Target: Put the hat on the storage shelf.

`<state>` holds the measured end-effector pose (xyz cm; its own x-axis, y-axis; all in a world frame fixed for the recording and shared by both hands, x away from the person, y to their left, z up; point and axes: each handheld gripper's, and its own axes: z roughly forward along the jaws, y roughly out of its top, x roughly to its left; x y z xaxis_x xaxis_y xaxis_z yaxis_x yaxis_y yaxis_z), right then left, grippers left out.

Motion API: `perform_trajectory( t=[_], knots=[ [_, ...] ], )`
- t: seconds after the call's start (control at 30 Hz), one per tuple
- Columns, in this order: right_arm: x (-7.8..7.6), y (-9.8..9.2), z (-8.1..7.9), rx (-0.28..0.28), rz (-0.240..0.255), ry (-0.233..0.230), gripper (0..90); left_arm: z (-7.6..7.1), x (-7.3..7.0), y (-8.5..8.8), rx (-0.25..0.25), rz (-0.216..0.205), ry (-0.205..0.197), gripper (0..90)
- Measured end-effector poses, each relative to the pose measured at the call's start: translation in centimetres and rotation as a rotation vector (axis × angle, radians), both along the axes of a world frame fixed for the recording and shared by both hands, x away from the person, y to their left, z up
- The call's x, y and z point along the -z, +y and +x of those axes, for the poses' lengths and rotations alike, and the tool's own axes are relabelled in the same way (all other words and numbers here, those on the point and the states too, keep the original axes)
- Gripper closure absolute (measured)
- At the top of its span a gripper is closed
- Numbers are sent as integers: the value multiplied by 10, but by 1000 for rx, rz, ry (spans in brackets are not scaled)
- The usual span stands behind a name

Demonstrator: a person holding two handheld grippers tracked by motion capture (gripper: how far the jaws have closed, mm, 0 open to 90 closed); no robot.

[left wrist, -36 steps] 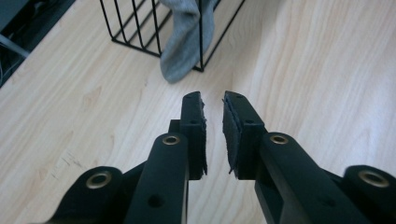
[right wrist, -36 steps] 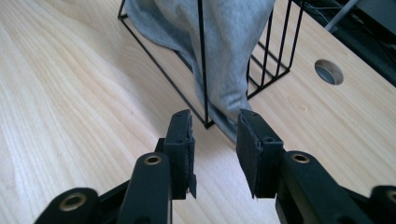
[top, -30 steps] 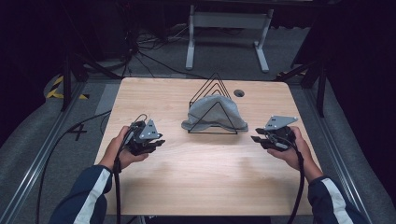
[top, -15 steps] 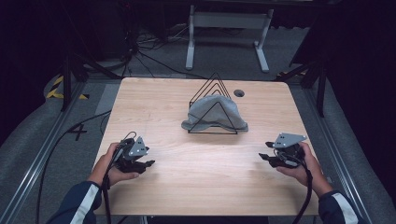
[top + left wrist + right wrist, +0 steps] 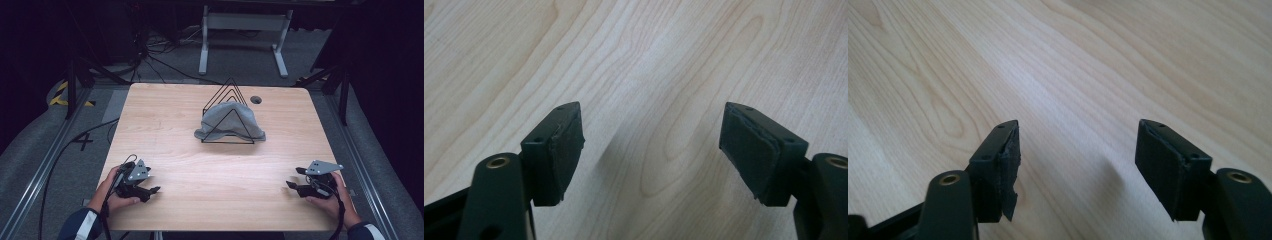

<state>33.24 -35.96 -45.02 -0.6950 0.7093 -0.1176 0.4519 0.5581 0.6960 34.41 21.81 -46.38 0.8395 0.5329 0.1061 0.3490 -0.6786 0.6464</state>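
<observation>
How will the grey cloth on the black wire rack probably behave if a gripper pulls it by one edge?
The grey cloth sags in soft folds over the wire rack, so it is probably floppy and light. It hangs between the thin wires, so a pull might snag it and drag or tip the rack, which looks light.

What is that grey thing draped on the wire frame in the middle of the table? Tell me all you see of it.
The grey cloth looks like soft, matte fabric, crumpled and slumped over the black wire rack, whose triangular loops rise above it and cross its front. Its lower edges spread onto the wooden table, toward the far side. Nothing else touches it; both grippers are at the near edge, well apart from it.
</observation>
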Motion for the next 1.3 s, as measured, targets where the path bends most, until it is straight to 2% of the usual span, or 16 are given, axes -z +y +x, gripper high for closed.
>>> perform_trajectory(
  t=[0.1, 0.13, 0.2, 0.23, 0.27, 0.3, 0.5, 0.67, 1.3],
  knots=[
    [9, -8, -4, 26, 29, 23, 319, -3, 7, 4, -13, -22, 16, 240],
    [14, -14, -6, 53, 82, 31, 304, -5, 10, 9, -28, -62, 31, 228],
    [15, -16, -7, 64, 98, 26, 302, -5, 11, 11, -31, -76, 38, 227],
    [15, -17, -8, 71, 103, 19, 299, -6, 13, 12, -40, -96, 39, 224],
    [17, -19, -10, 91, 114, 7, 288, -7, 17, 16, -54, -134, 47, 216],
    [17, -19, -10, 95, 116, 7, 284, -9, 18, 17, -66, -145, 40, 205],
    [17, -20, -9, 130, 112, 5, 264, -11, 19, 17, -87, -151, 40, 190],
    [17, -19, -9, 139, 109, 5, 247, -10, 19, 17, -101, -143, 46, 159],
    [18, -20, -8, 154, 108, 5, 239, -9, 18, 17, -102, -135, 43, 141]
  ],
)
